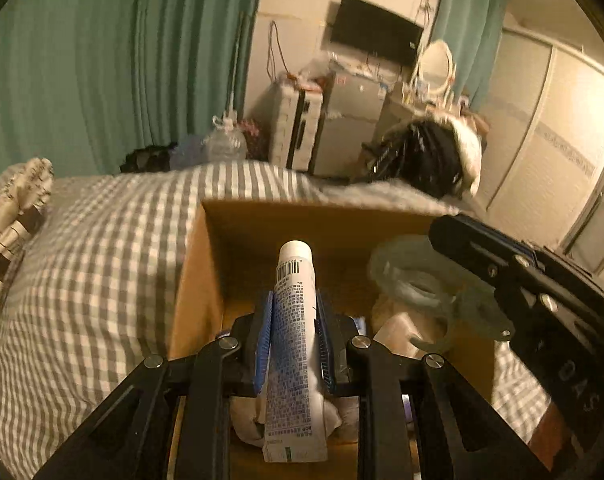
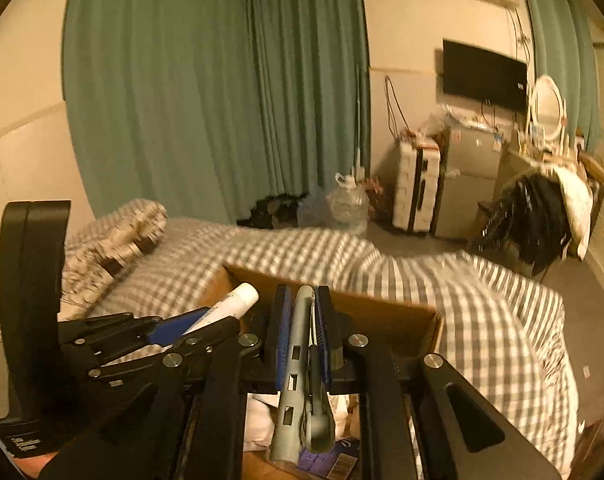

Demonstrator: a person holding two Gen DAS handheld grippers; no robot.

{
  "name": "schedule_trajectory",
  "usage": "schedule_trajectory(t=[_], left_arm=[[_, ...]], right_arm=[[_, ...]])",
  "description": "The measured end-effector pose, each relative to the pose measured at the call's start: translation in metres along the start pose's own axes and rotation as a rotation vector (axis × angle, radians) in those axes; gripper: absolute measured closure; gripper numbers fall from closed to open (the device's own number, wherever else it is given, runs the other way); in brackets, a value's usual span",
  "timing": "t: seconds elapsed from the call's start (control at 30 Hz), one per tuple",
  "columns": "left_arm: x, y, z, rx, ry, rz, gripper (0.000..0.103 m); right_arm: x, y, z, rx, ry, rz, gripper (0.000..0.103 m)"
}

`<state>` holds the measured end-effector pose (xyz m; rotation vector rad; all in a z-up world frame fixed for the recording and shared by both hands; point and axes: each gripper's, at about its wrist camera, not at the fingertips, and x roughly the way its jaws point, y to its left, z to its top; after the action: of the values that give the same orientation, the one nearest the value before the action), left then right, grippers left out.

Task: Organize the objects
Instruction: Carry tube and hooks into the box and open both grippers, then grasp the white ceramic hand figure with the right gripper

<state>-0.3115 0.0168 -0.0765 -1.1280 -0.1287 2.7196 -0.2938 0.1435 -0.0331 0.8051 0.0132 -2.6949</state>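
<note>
Left gripper clamped on a white tube with blue print, cap end pointing toward 12 o'clock, held above the open cardboard box that sits on the checked bedspread. Right gripper closed on a grey hanger-like tool, also over the box; in the left view it shows at 3 o'clock beside a clear plastic piece. White cloth lies inside the box at 6 o'clock.
</note>
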Motion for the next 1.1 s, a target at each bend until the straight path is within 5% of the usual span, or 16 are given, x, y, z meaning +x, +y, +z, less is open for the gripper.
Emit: schedule_trajectory(t=[0.1,0.13,0.17,0.23,0.3,0.43,0.5,0.87,1.1], left_arm=[[0.004,0.007,-0.006,-0.008,0.006,0.003,0.079],[0.003,0.007,-0.005,-0.010,0.004,0.003,0.077],[-0.001,0.009,-0.005,-0.012,0.002,0.005,0.069],[-0.016,0.012,-0.007,-0.019,-0.024,0.018,0.043],[-0.039,0.016,-0.015,-0.045,-0.074,0.041,0.020],[-0.083,0.016,-0.029,-0.044,-0.113,0.081,0.015],[-0.107,0.013,-0.039,-0.027,-0.139,0.116,0.002],[-0.213,0.009,-0.094,-0.038,-0.226,0.175,0.000],[-0.206,0.025,-0.143,-0.054,-0.167,0.222,0.000]], right_arm=[[0.011,-0.010,-0.010,0.025,0.007,-0.013,0.091],[0.011,-0.013,-0.011,0.027,0.006,-0.014,0.083],[0.009,-0.014,-0.010,0.029,0.000,-0.016,0.059],[-0.003,-0.016,-0.008,0.039,-0.036,-0.037,0.038],[-0.023,-0.017,-0.006,0.050,-0.067,-0.053,0.038],[-0.069,-0.012,-0.009,0.056,-0.063,-0.136,0.029],[-0.096,-0.009,-0.011,0.051,-0.064,-0.159,0.026],[-0.223,0.047,-0.043,-0.032,-0.114,-0.188,0.004],[-0.203,0.075,-0.090,-0.103,-0.027,-0.199,0.000]])
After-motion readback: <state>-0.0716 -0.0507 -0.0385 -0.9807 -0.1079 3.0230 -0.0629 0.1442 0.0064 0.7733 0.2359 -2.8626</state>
